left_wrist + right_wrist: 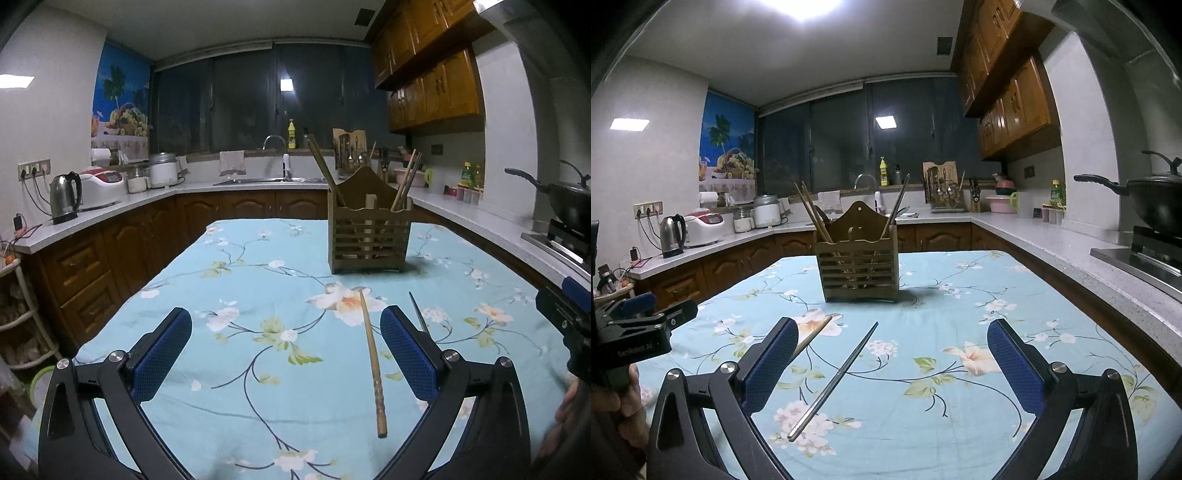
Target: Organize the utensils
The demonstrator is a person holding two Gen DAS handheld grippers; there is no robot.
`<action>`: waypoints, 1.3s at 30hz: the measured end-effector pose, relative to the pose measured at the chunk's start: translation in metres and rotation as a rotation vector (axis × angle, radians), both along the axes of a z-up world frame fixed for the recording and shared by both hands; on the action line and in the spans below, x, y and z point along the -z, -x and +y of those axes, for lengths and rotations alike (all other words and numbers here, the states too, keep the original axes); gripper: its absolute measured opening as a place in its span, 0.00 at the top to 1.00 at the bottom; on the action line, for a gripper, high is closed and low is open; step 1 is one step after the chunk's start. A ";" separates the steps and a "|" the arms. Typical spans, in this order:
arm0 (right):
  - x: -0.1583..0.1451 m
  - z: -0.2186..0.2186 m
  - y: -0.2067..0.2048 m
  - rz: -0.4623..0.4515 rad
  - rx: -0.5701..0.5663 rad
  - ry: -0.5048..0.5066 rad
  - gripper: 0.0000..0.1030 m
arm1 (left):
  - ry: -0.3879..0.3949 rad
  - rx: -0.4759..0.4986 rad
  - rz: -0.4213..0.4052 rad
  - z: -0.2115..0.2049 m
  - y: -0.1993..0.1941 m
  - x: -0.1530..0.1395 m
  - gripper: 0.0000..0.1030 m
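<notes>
Fingers of the left gripper (286,354) stand wide apart above the desk (236,280), holding nothing; their blue pads face each other across the flowered cloth. A wooden chopstick (372,354) lies flat on the cloth between them, closer to the right-hand finger, its thick carved end toward the camera and its thin end pointing toward the holder.

The right gripper (892,365) hangs in the same way, its fingers spread and empty. A metal chopstick (836,378) lies slanted on the cloth between them, nearer the left-hand finger, its thick end close to the camera. In the left wrist view this metal chopstick (418,312) shows only as a thin dark sliver beyond the right-hand finger. In the right wrist view the wooden chopstick (816,330) peeks out past the left-hand finger, and a hand (617,402) grips the other gripper's handle at the left edge.

Farther on, a slatted wooden holder (367,236) stands upright on the cloth, apart from both loose chopsticks. Several chopsticks (325,170) lean out of its left and right compartments.

Beyond the desk runs a kitchen counter with a kettle (65,197), a sink tap (275,142) and a black wok (1152,201) on the stove at right.
</notes>
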State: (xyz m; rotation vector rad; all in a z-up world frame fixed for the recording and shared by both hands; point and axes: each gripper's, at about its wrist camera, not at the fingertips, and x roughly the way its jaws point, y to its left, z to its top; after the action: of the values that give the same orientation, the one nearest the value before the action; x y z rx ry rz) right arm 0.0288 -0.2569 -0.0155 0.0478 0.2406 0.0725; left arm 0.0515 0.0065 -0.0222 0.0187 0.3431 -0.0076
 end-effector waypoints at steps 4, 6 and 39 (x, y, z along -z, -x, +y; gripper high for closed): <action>0.000 0.000 0.000 -0.001 -0.001 -0.001 0.00 | -0.005 0.000 -0.006 -0.001 0.000 -0.001 0.00; 0.000 0.000 0.000 0.000 0.000 -0.002 0.00 | -0.008 -0.001 -0.010 -0.002 0.001 -0.002 0.00; 0.002 0.002 0.001 0.000 0.002 -0.003 0.00 | -0.048 -0.022 -0.053 -0.006 0.009 -0.006 0.00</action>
State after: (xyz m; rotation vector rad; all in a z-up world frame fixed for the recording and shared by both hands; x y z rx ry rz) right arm 0.0278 -0.2549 -0.0178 0.0512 0.2404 0.0711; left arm 0.0425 0.0009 -0.0159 0.0629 0.2903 0.0228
